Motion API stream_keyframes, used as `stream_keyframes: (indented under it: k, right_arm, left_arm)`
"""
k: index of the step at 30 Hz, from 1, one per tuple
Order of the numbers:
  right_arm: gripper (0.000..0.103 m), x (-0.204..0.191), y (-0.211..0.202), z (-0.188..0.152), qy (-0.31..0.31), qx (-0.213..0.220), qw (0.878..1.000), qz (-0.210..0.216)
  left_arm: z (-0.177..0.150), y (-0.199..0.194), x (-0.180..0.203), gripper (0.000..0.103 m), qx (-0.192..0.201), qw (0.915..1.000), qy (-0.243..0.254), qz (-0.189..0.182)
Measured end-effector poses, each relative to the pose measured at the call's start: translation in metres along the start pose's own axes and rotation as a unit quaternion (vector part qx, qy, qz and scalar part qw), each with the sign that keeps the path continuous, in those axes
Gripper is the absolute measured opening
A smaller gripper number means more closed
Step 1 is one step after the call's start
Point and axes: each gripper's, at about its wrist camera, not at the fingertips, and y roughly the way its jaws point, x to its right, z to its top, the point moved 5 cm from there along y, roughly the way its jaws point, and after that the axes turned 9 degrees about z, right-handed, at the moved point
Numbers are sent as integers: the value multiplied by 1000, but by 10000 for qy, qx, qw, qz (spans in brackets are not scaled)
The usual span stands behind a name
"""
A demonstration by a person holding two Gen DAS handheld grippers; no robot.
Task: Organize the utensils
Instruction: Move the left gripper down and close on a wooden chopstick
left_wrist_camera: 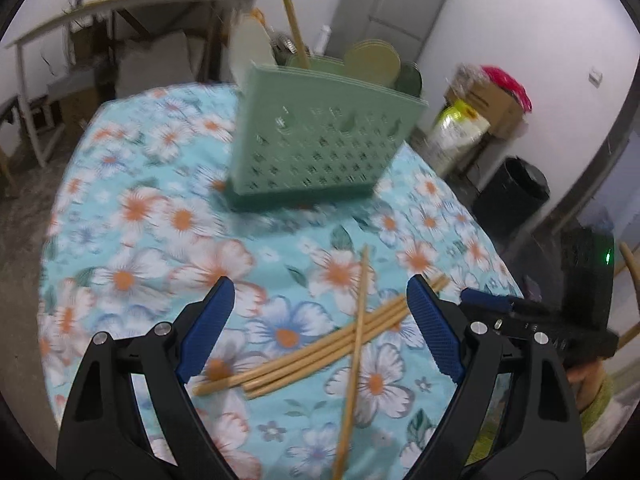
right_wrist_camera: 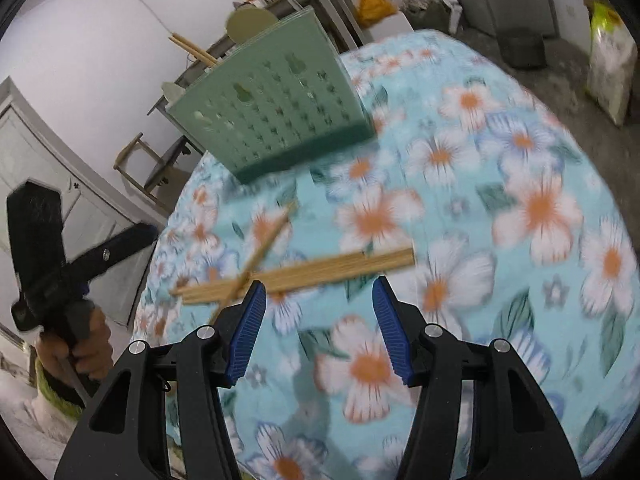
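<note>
Fingers of the left gripper [left_wrist_camera: 320, 292] stand spread wide at the bottom of the left wrist view, empty, with blue ribbed pads [left_wrist_camera: 208, 332] framing a loose bundle of bamboo chopsticks [left_wrist_camera: 320, 344] that lies on the floral-clothed surface [left_wrist_camera: 132, 216]. Most of the sticks lie together, slanting from lower left to upper right, and a single chopstick [left_wrist_camera: 356, 360] lies crossed over them, running nearly up and down the frame. Toward the upper middle of that view a pale green perforated utensil holder [left_wrist_camera: 320, 140] stands upright on a darker green base, well apart from the bundle; a pair of chopsticks [left_wrist_camera: 292, 20] already stands in it, leaning up and to the left, and round flat pieces show above its rim. At the right edge the right gripper [left_wrist_camera: 532, 320] is seen side-on. In the right wrist view the right gripper [right_wrist_camera: 320, 292] is likewise spread and holds nothing, and the bundle [right_wrist_camera: 328, 268] lies just beyond its fingertips [right_wrist_camera: 250, 320], blurred. The holder [right_wrist_camera: 276, 112] sits in the upper middle, tilted by the lens. At the left edge a hand [right_wrist_camera: 80, 344] grips the handle of the left gripper [right_wrist_camera: 80, 256].
</note>
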Motion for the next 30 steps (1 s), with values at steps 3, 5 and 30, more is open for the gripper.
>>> stream_keyframes:
  k: [3,5,30]
  right_arm:
    - [55,8,2,-9,86,-38,10000,27]
    - [55,12,3,-11,155,-46,9999,51]
    - [55,40,-7,-13,597,90,9957,707]
  left_arm:
    - [5,16,11,78,-244,9995,124,-159]
    - [10,29,20,75,-418,9984,256,-280]
    - [4,122,78,12,-1363,9789,1406,593]
